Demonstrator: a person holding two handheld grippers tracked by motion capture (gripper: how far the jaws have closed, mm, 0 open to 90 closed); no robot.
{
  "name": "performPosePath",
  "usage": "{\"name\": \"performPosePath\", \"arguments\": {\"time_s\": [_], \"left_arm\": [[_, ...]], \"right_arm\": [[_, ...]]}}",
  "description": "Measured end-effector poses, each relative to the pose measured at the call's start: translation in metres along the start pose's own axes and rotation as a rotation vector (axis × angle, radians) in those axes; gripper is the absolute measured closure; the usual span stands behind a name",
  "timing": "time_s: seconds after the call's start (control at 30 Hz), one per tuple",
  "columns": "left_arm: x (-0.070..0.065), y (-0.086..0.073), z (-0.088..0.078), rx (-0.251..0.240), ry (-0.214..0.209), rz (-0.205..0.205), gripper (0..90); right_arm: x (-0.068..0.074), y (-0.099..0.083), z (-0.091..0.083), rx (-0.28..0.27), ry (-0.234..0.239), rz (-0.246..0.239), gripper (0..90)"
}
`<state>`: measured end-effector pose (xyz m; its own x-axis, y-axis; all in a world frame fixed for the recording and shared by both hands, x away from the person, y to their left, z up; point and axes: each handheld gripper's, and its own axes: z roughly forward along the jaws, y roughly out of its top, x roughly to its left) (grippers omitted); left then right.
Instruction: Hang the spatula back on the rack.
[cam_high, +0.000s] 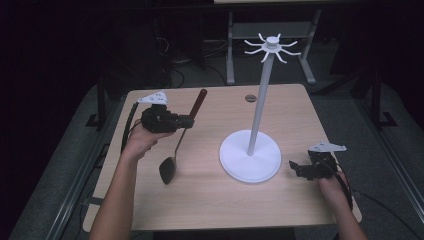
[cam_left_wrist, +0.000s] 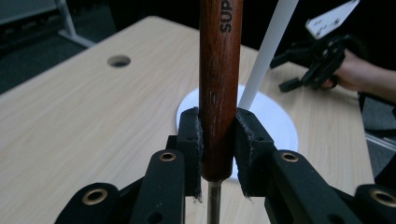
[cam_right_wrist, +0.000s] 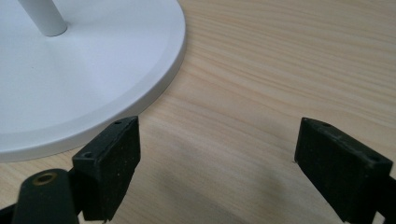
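A long utensil with a dark red-brown wooden handle (cam_high: 199, 102), a thin metal shaft and a dark spoon-like head (cam_high: 168, 170) hangs tilted over the left of the table. My left gripper (cam_high: 189, 120) is shut on the lower end of that handle (cam_left_wrist: 219, 93), its pads (cam_left_wrist: 191, 140) pressing both sides. A white stand has a round base (cam_high: 250, 156), a tall pole and hooked arms (cam_high: 271, 46) at the top. Right of the base, my right gripper (cam_high: 296, 169) is open low over the wood; in its own view (cam_right_wrist: 217, 168) nothing lies between the fingers, and the base rim (cam_right_wrist: 159, 88) is close by.
The light wooden table (cam_high: 210, 200) has a round cable hole (cam_high: 250, 98) at its far edge. Grey table legs and cables stand on the dark floor behind. My right hand and gripper (cam_left_wrist: 322, 60) show beyond the white pole in the left gripper view.
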<state>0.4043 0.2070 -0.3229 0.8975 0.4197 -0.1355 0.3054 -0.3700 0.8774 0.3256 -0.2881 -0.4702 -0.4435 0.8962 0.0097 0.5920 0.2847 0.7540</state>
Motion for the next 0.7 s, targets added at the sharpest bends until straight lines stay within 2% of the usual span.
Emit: {"name": "performPosePath", "arguments": {"time_s": [0.27,0.7], "left_arm": [[-0.011,0.011,-0.008,-0.084,-0.004,0.035,73.5],[-0.029,0.028,-0.011,-0.164,-0.028,0.08,73.4]], "right_arm": [[0.0,0.0,0.0,0.0,0.002,0.003,14.3],[0.001,0.0,-0.001,-0.003,0.006,0.006,14.3]]}}
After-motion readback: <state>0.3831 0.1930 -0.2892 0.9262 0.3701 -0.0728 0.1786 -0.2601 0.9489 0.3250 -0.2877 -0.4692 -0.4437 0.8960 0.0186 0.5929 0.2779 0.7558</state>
